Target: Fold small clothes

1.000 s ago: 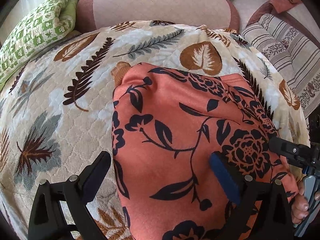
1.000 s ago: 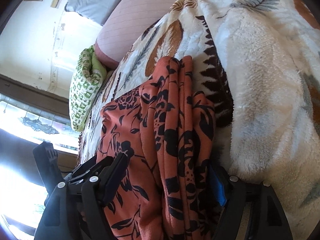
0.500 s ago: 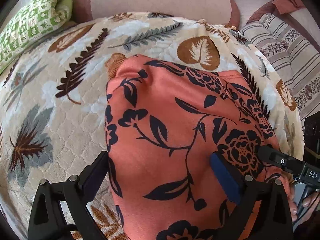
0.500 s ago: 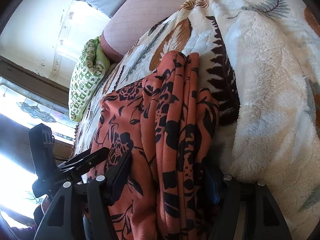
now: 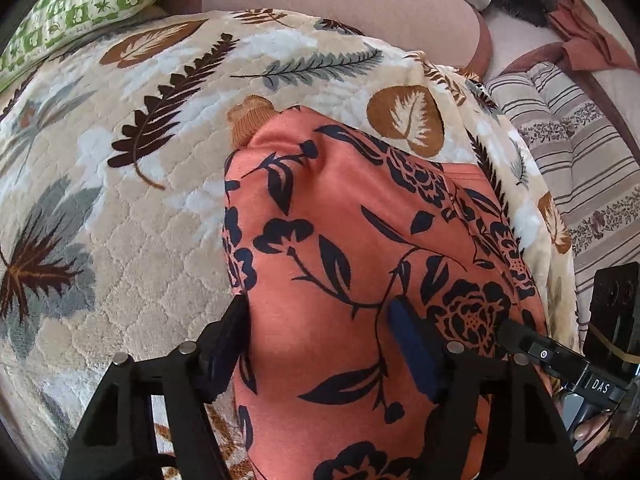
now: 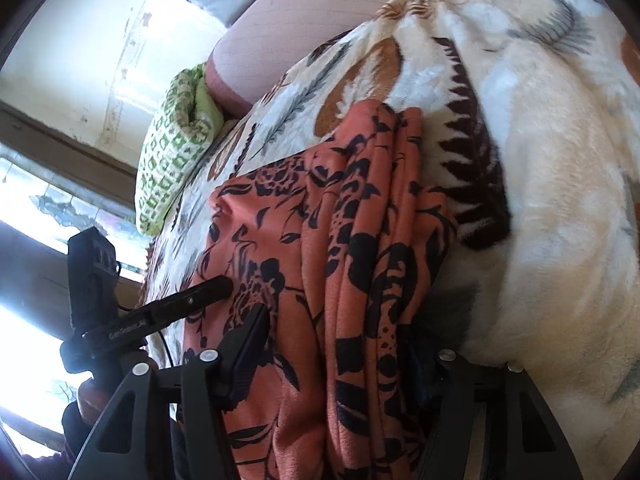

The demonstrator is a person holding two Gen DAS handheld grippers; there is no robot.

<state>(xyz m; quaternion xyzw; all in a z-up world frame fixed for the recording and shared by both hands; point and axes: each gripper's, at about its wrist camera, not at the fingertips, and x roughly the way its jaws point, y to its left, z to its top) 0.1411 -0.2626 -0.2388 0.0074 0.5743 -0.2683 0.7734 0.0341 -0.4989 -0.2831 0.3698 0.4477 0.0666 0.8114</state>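
Observation:
An orange garment with a dark floral print [image 5: 340, 220] lies folded on a leaf-patterned blanket [image 5: 120, 280]. A tan ribbed cuff [image 5: 250, 116] pokes out at its far corner. My left gripper [image 5: 320, 324] straddles the garment's near left part. Its jaws are closing: the left finger meets the cloth's edge and the blue pad [image 5: 408, 344] rests on top. My right gripper [image 6: 336, 344] is closing on the garment's bunched folds [image 6: 368, 260], which fill its gap; its right finger is hidden behind them. Each view shows a finger of the other gripper [image 6: 208, 292].
A green patterned pillow [image 5: 80, 4] lies at the far left and a pink bolster [image 5: 340, 12] runs along the back. A striped cushion [image 5: 580, 160] sits to the right. In the right wrist view a bright window [image 6: 36, 208] is at the left.
The left gripper's jaws have narrowed, its left finger coming in from the blanket to the garment's edge. The right gripper's jaws have drawn closer around the folds. Both views tilted slightly.

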